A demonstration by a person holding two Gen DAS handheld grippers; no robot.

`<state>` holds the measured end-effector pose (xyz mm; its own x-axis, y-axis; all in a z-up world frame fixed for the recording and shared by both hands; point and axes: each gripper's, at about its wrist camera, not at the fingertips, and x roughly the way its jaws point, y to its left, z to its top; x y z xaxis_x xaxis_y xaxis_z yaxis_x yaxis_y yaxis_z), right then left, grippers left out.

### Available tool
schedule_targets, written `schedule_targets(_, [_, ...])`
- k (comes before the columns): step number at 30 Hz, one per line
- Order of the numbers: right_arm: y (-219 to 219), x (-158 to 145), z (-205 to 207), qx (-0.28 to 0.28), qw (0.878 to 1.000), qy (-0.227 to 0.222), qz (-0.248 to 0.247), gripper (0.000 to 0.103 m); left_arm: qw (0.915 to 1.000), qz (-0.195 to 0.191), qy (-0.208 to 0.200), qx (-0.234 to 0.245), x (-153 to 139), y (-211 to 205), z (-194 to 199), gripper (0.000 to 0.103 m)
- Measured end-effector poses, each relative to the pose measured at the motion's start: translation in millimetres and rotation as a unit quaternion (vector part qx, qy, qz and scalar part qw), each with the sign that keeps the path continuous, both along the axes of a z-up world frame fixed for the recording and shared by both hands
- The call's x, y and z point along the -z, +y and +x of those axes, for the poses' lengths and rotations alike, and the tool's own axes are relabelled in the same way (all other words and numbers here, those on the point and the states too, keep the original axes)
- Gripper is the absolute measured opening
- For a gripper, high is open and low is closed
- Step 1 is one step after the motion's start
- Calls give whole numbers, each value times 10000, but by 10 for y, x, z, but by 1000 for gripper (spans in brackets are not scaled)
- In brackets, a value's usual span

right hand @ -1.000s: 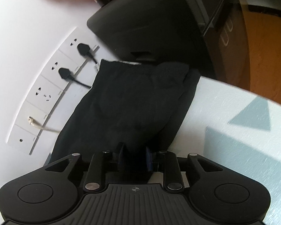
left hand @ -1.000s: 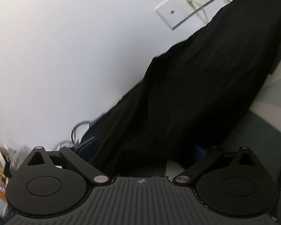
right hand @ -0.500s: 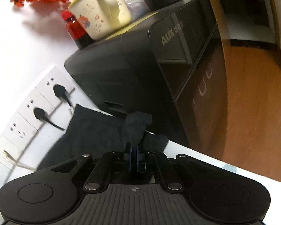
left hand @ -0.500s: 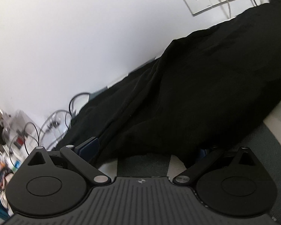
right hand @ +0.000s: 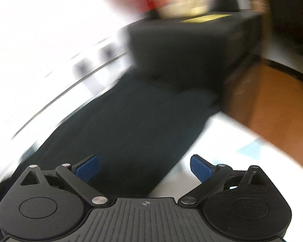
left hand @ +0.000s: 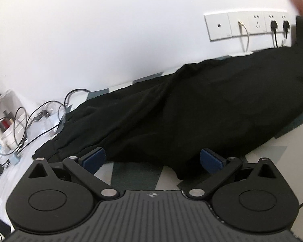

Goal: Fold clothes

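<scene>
A long black garment (left hand: 192, 104) lies stretched along the table by the wall in the left wrist view. My left gripper (left hand: 151, 159) is open, its blue pads on either side of the garment's near edge, with nothing held. The right wrist view is blurred by motion. In it the same black garment (right hand: 131, 125) runs from the gripper toward a black appliance. My right gripper (right hand: 144, 168) is open and empty, just above the garment's near end.
A white socket strip (left hand: 248, 27) with plugged cables is on the wall. Loose cables (left hand: 30, 119) and small items lie at the left. A black appliance (right hand: 187, 46) stands at the garment's far end. The patterned tablecloth (left hand: 282, 151) ends near a wooden floor (right hand: 272, 104).
My right gripper was shut on a bunch of the garment and has opened and let it go. The left gripper stayed open and swung so the garment lies lower and flatter.
</scene>
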<state>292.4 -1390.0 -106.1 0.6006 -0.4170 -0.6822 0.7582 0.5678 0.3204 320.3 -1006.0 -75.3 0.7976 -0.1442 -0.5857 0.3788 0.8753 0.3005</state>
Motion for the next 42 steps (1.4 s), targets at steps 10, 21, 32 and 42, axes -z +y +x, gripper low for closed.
schedule_targets(10, [1843,40,641,-3471,9322,417,-933,101,9889,-361,599,-1312,11,739,-42,102])
schedule_targets(21, [3337,100,819,-5024,8484,435,-1607,102,9566,-868,902,-2633,-143,2000,-218,102])
schedule_targets(32, [3537,241,907,-4864,8558,552,-1675,15,9538,-927,1236,-2578,-135,2492,-158,102])
schedule_targets(42, [3432,118,307,-5291,8332,813,-1389,10,9591,-1051,1628,-2063,-9,2636,-158,102])
